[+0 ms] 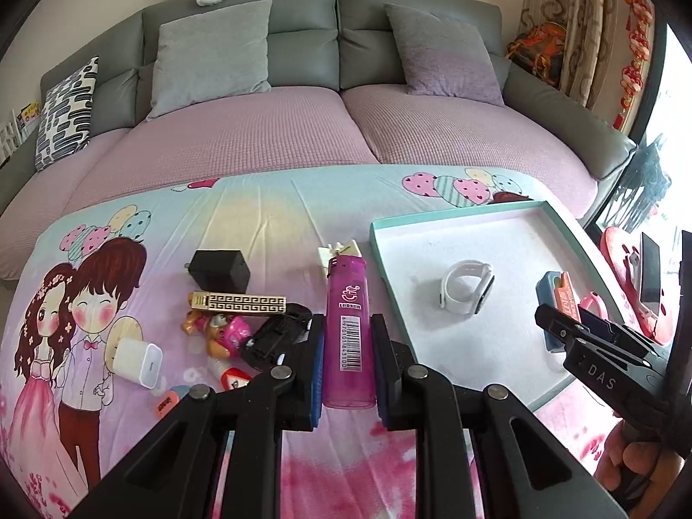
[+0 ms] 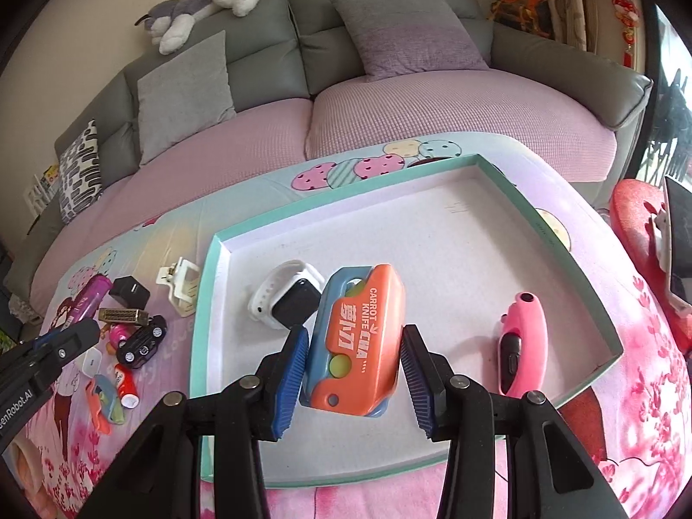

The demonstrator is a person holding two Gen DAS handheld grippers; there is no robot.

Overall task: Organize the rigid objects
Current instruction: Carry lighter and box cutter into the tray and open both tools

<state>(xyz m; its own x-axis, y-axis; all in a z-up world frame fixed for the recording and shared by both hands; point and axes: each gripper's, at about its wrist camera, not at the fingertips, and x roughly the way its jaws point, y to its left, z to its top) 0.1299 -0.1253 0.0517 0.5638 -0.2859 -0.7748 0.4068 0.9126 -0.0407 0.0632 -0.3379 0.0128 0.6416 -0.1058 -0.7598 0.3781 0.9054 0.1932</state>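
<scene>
My left gripper [image 1: 348, 361] is shut on a purple lighter [image 1: 349, 328], held above the printed cloth left of the tray. My right gripper [image 2: 354, 365] is open around an orange and blue carrot knife toy [image 2: 357, 341] that lies in the teal-rimmed white tray [image 2: 207, 302]; a small gap shows on each side. A white smartwatch [image 2: 287, 300] and a pink utility knife [image 2: 521, 346] also lie in the tray. The right gripper also shows in the left wrist view [image 1: 575, 328], and the left gripper in the right wrist view [image 2: 69, 341].
On the cloth left of the tray lie a black cube charger [image 1: 220, 268], a gold patterned bar [image 1: 240, 303], a white charger [image 1: 138, 359], a black toy car [image 1: 277, 337], a pink dog figure [image 1: 220, 328] and a white hair clip [image 2: 181, 285]. A sofa [image 1: 346, 65] stands behind.
</scene>
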